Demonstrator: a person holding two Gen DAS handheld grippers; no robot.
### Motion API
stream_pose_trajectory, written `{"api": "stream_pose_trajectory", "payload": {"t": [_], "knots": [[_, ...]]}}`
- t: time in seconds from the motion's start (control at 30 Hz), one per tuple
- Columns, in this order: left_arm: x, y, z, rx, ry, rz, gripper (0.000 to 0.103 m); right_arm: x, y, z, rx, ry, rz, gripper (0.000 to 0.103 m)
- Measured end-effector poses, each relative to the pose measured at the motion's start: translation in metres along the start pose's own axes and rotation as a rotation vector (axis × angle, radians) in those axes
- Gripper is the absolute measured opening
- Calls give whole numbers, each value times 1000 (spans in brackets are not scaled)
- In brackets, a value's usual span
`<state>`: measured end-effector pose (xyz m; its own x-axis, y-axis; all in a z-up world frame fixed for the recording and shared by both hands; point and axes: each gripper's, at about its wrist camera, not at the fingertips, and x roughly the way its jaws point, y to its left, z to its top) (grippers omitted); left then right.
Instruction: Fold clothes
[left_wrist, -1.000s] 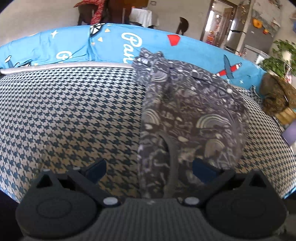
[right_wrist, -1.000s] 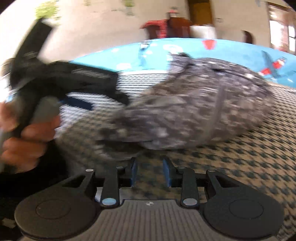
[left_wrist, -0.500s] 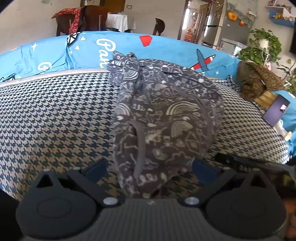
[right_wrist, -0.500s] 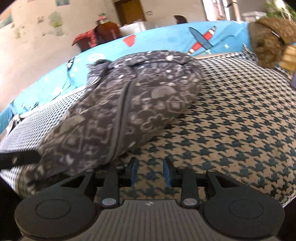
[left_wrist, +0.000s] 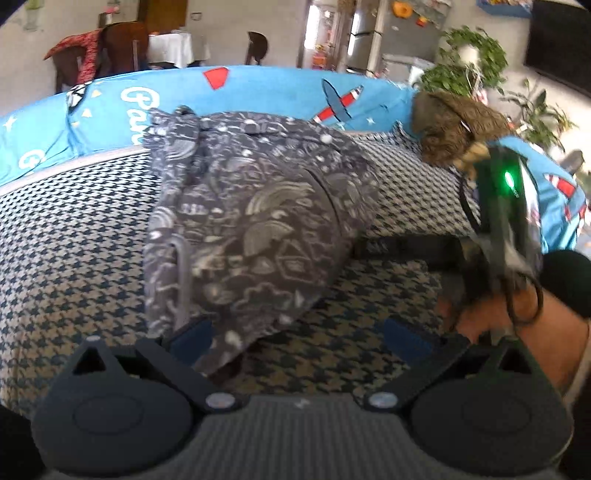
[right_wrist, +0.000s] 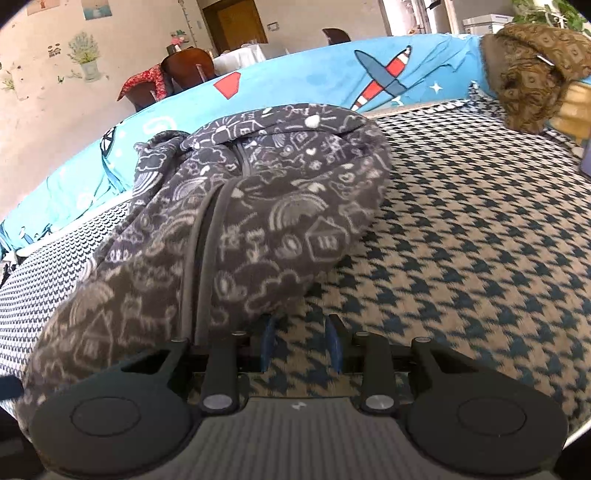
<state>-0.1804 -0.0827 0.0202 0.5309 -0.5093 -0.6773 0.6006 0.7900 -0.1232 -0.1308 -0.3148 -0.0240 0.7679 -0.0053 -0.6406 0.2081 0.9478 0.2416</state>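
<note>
While left tongs (left_wrist: 295, 336) gape, right tongs (right_wrist: 300, 341) (narrowly parted, empty) flank the garment (right_wrist: 229, 229).

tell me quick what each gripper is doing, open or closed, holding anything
Left gripper: open wide, holding nothing; the garment hem lies by one finger.
Right gripper: tongs partly open, holding nothing.

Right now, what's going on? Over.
Left gripper open, right gripper open, both empty. Grey garment bunched on checked cover, unfolded. Nothing in the way.
</note>
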Motion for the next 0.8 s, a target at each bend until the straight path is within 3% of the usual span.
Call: {"api": "stream_pose_trajectory", "payload": {"t": [0.23,0.53,0.8], "knots": [[18,-3,5,21,31,4,103,12,10,23,-30,-20,71,31],[44,24,29,-6,51,116,103,17,37,65,-146,-105,217,31],[77,74,59,-108,89,206,103,56,50,86,-122,-29,304,31]]}}
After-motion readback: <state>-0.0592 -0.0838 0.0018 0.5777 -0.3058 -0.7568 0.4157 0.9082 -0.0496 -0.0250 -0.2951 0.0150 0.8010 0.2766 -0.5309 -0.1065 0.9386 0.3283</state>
